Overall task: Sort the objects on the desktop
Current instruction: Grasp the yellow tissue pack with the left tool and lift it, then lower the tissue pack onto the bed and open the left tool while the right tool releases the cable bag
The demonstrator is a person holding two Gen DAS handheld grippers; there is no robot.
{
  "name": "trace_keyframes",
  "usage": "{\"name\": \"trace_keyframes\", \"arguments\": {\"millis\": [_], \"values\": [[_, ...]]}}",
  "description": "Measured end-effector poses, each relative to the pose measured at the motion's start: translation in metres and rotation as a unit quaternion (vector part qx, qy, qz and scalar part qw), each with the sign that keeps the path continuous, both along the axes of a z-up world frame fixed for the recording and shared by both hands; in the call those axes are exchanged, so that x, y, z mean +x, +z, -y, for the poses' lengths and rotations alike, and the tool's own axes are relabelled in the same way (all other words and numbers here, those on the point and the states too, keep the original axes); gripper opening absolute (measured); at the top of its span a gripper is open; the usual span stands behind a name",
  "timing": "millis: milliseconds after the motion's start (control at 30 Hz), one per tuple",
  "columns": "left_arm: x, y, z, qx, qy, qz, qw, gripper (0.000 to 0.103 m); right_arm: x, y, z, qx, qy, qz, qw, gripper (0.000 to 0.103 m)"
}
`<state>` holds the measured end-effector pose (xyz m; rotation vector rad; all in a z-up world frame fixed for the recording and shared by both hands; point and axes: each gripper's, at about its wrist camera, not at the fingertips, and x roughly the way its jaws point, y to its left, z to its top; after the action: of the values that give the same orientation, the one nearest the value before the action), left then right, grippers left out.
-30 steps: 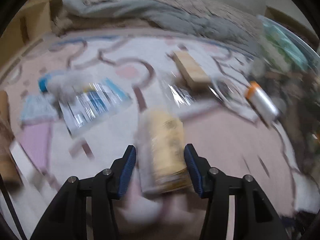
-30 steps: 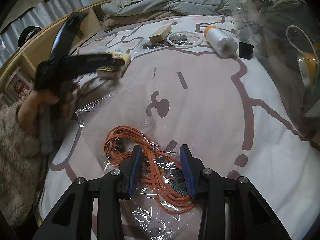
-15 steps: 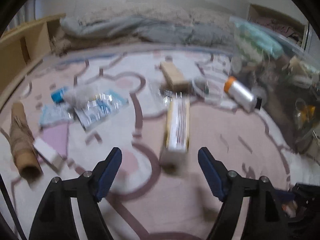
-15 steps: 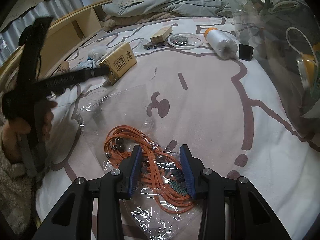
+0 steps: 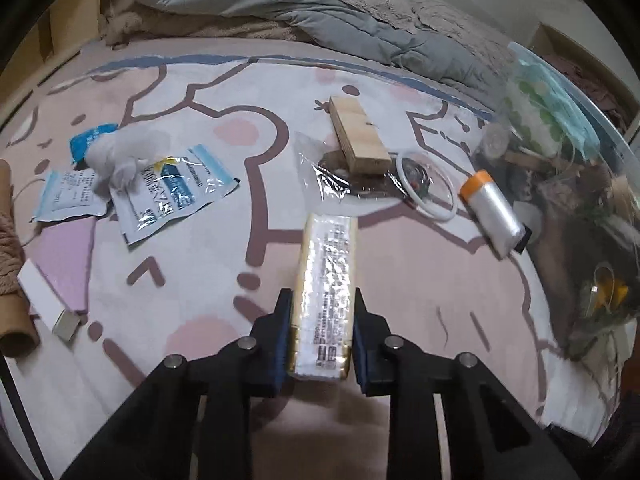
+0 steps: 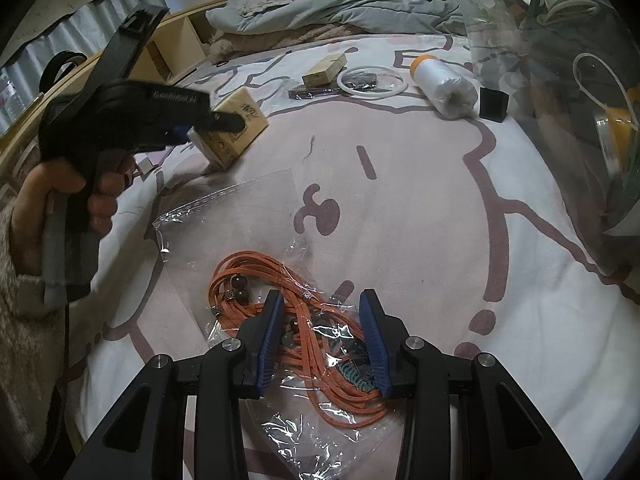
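- Left gripper (image 5: pixel 321 334): fingers closing on the yellow box (image 5: pixel 326 292), pads flat vs both long sides at its near end.
- Box = film-wrapped carton, far end toward the wooden block (image 5: pixel 358 138) on the bed sheet (image 5: pixel 420 280).
- Handling guess: stiff, light, but glossy wrap = slippery; end grip gives leverage, may droop or twist. Better hold nearer mid-length.
- Right gripper (image 6: pixel 322 338): fingers narrow, straddling the bag of orange cord (image 6: pixel 304 320); real pinch or just resting, can't tell.
- Bag: soft, floppy, crinkly film slides; pinch cord bundle thru plastic, not loose film.
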<state>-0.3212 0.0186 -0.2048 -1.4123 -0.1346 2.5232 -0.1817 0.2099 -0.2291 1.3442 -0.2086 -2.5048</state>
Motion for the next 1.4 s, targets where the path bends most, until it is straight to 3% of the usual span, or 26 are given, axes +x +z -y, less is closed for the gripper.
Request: {"name": "trace_keyframes", "arguments": {"millis": [200, 400, 533, 600, 667, 700, 767, 900, 933, 1067, 1167, 1300, 1400], "values": [[0.038, 0.007, 0.014, 0.014, 0.008, 0.008, 0.9998, 0.025, 0.0, 0.0, 0.0, 0.001, 0.0, 0.0, 1.0, 0.04], [0.085, 0.003, 0.041, 0.101, 0.016, 0.056, 0.9932, 0.025, 0.001, 0.0, -0.001, 0.0, 0.0, 0.0, 1.0, 0.04], [0.107, -0.001, 0.053, 0.149, -0.013, 0.089, 0.9847, 0.026, 0.0, 0.0, -0.001, -0.003, 0.0, 0.001, 1.0, 0.04], [0.117, 0.001, 0.056, 0.129, -0.003, 0.061, 0.9898, 0.034, -0.001, -0.001, -0.001, -0.002, 0.001, 0.0, 1.0, 0.04], [0.123, 0.004, 0.061, 0.078, 0.023, 0.02, 0.9965, 0.068, -0.002, 0.0, 0.0, 0.001, 0.002, -0.002, 1.0, 0.04], [0.126, 0.006, 0.063, 0.052, 0.037, -0.003, 0.998, 0.071, -0.002, 0.0, 0.001, 0.004, 0.003, -0.003, 1.0, 0.04], [0.129, 0.009, 0.065, 0.029, 0.041, -0.025, 0.9984, 0.072, -0.003, 0.0, 0.002, 0.005, 0.003, -0.005, 1.0, 0.04], [0.136, 0.015, 0.064, 0.027, 0.031, -0.055, 0.9977, 0.073, -0.002, 0.003, -0.002, -0.006, -0.003, -0.01, 1.0, 0.041], [0.139, 0.015, 0.062, 0.027, 0.027, -0.064, 0.9973, 0.078, -0.001, 0.006, -0.003, -0.011, -0.012, -0.016, 1.0, 0.041], [0.14, 0.012, 0.051, 0.027, -0.008, -0.072, 0.997, 0.083, 0.005, 0.021, -0.007, -0.022, -0.028, -0.05, 0.998, 0.041], [0.138, 0.007, 0.041, 0.0, -0.024, -0.072, 0.9971, 0.083, 0.012, 0.034, -0.015, -0.05, -0.033, -0.07, 0.996, 0.041], [0.134, -0.004, 0.037, -0.023, -0.016, -0.056, 0.9981, 0.083, 0.021, 0.04, -0.019, -0.123, 0.011, -0.052, 0.991, 0.041], [0.133, -0.009, 0.041, -0.025, -0.009, -0.042, 0.9987, 0.083, 0.032, 0.039, -0.007, -0.129, 0.053, -0.033, 0.99, 0.041]]}}
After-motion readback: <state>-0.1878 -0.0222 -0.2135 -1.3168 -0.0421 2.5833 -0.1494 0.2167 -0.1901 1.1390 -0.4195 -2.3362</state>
